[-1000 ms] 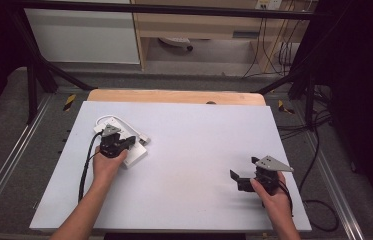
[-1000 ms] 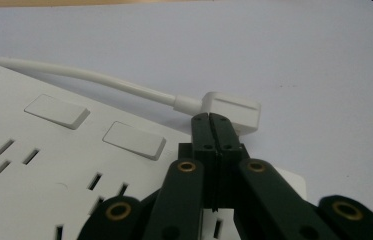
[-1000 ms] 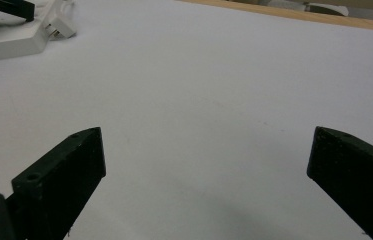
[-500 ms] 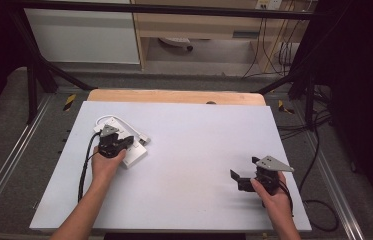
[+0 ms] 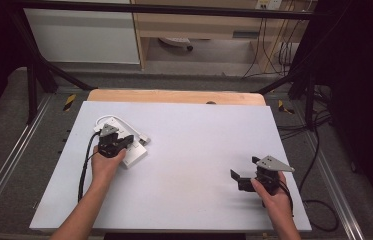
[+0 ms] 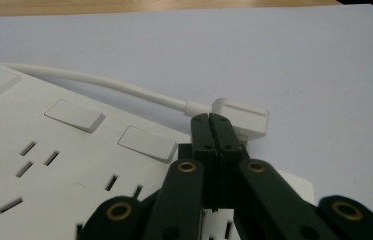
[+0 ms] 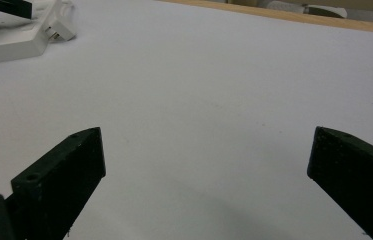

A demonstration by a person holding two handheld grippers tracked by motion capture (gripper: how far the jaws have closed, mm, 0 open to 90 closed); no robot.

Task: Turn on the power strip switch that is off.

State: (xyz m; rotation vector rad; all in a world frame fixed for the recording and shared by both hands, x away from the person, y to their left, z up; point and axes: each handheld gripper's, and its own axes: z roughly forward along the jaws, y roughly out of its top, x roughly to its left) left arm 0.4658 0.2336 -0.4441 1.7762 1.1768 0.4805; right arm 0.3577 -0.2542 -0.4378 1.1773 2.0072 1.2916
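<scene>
- Nothing was seen to have shifted since the earlier frames: both hands, the power strip and its cable were found in the same places on the worktop.
- Left hand-held gripper (image 5: pixel 124 141) was held over the white power strip (image 5: pixel 133 154), near the left side of the white worktop (image 5: pixel 194 150); its jaws were pressed fully together with nothing between them, as was plain in the left gripper view (image 6: pixel 210 122).
- The closed tips were seen poised just above the strip's face, near the rocker switches (image 6: pixel 146 143) and pointing toward the white plug (image 6: pixel 241 116) that lay just beyond the strip's edge; whether the tips touched the strip could not be told.
- The white cable (image 6: pixel 104 85) was seen running along the far edge of the strip to that plug.
- Right hand-held gripper (image 5: pixel 241 181) was held low near the right front part of the worktop, well apart from the strip, its jaws spread wide and nothing held (image 7: pixel 204 165).
- The strip was judged to be light, rigid and smooth-sided, so likely to slide if pushed; a grip across its narrow body was judged soundest.
- The plug was judged small and hard, best taken by its flat sides rather than by the pliant cable, which would bend and drag.
</scene>
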